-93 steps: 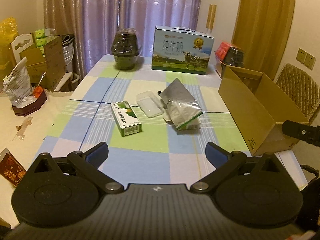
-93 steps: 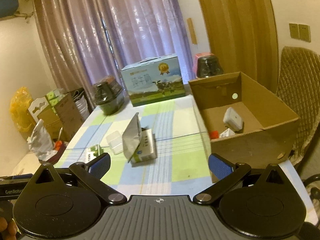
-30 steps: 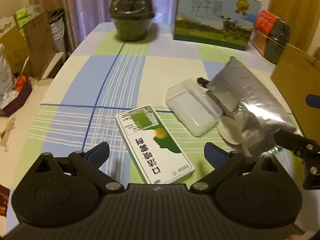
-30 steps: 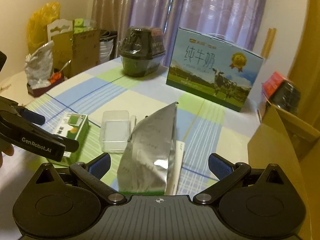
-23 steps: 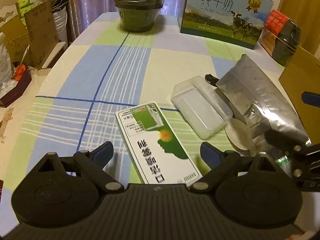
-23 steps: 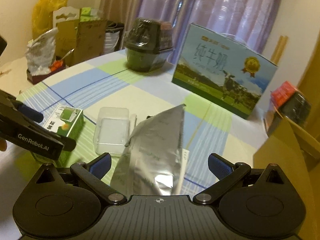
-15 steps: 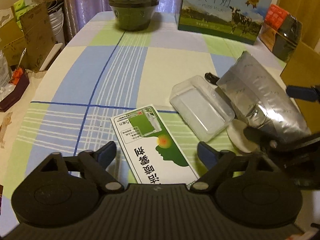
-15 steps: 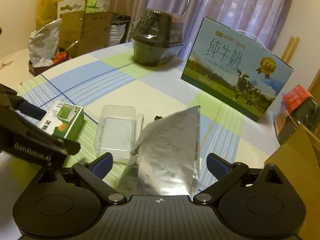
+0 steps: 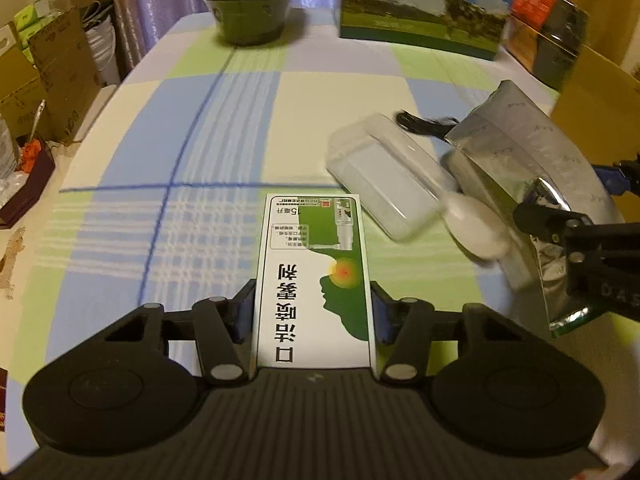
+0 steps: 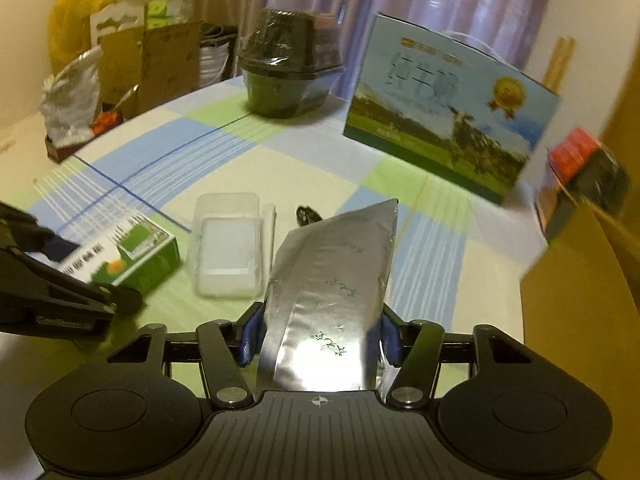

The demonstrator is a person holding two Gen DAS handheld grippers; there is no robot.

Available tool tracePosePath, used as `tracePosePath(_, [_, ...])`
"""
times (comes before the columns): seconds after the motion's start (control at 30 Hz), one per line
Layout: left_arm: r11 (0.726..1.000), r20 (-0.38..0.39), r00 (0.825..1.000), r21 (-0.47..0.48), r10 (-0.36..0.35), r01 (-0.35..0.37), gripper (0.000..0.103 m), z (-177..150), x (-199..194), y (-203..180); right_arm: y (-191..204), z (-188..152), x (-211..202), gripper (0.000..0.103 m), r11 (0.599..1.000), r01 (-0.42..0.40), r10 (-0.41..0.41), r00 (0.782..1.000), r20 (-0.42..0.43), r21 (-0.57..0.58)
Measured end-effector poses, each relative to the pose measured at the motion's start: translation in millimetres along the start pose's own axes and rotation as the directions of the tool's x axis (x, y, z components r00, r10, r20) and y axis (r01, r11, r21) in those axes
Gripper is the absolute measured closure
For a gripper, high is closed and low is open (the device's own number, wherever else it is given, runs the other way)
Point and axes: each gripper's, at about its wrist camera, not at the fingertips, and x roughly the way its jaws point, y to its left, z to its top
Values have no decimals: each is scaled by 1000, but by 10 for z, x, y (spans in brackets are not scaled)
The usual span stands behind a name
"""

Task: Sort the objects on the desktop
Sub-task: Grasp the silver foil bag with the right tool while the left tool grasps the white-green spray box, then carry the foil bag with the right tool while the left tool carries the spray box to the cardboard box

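While half a second ago both sets of fingers stood spread, my left gripper (image 9: 312,316) now pinches the green-and-white box (image 9: 314,276) and my right gripper (image 10: 318,340) pinches the silver pouch (image 10: 332,280), both low over the checked table (image 9: 224,120). Both grasps look made, so lifting toward the cardboard box (image 10: 580,300) seems next. Only the right view shows the box's green side; the left shows its printed top.
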Motion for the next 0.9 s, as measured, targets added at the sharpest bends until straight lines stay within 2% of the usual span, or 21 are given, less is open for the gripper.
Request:
tracePosePath(0.2, [996,-22,998,71,-60,61,53,-380,-289,-341,-93,-464,-656,49,987,-43,40,999,21,155])
tracePosePath(0.4, [987,-18,993,104,-117,119,52,-869,-616,-684,-257,-991,-1194,49,938,-41,49,999,-13,345])
tracePosePath(0.53, [983,5,994,147,-111,109,52,-1071,-722,-820,-298,-1218,-1313,46,936,-23,48,997,-64,352])
tracePosePath(0.6, [983,9,994,148,-110,108,51,-1103,-745,-820,-298,-1298,-1363,42,936,-24,53,996,-72,352])
tracePosePath(0.67, [984,12,994,144,-109,107,49,-1115,-748,-805,-279,-1351,-1411,31,937,-13,39,997,-67,348])
tracePosePath(0.77, [982,14,995,161,-98,95,44,-1116,-738,-818,-260,-1382,-1430,22,940,-2,28,997,-71,342])
tracePosePath(0.9, [979,22,996,191,-83,77,42,-1125,-723,-847,-228,-1375,-1359,19,949,23,10,995,-102,316])
